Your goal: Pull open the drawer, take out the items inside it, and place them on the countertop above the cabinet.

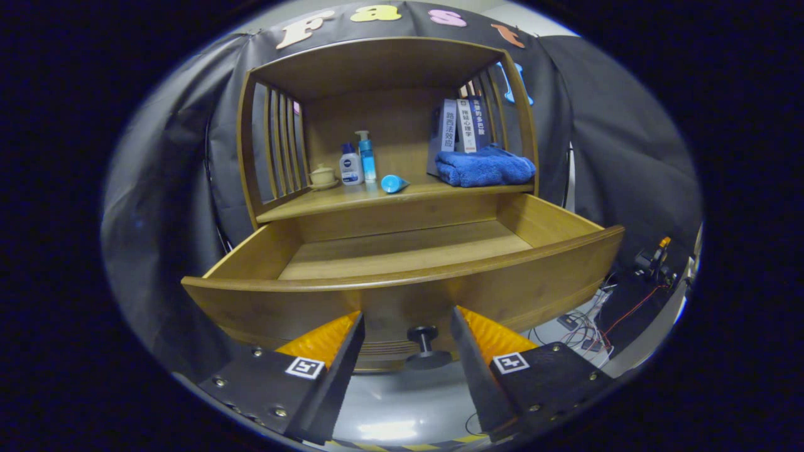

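Note:
The wooden drawer (402, 285) stands pulled out toward me, and the part of its floor that I see is bare wood. Its dark knob (425, 344) sticks out of the front panel, right between my two fingers. My gripper (407, 326) is open, its fingers either side of the knob with a gap to it. On the countertop (352, 198) above the drawer lie a folded blue towel (483, 168), a blue cone-shaped object (394, 183), a blue pump bottle (366, 157), a white bottle (350, 166) and a small cream lidded pot (323, 176).
Several books (461, 125) stand upright behind the towel. Slatted wooden sides (276, 147) and a top board enclose the shelf. Cables and small electronic parts (603, 314) lie on the floor to the right of the cabinet.

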Tool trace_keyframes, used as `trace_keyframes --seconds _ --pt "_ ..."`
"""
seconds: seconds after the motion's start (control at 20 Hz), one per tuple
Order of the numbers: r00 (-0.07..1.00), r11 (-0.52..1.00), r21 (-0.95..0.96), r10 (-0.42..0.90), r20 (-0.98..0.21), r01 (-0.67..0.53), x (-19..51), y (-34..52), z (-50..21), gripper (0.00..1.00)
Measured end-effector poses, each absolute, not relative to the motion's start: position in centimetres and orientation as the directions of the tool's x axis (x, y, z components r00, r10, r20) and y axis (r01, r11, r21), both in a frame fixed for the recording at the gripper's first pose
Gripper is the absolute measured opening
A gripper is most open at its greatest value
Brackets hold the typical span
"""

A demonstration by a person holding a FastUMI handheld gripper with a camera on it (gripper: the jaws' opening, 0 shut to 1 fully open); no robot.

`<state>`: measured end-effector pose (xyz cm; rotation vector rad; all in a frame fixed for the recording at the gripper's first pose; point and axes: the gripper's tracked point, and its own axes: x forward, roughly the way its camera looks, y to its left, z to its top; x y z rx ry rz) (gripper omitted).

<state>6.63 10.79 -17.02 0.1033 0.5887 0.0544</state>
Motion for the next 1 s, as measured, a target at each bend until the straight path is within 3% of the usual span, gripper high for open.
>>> trace_keyframes --seconds 1.0 --pt "0.839 0.986 0.157 0.132 -0.527 -0.056 15.1 12.6 -17.8 0.82"
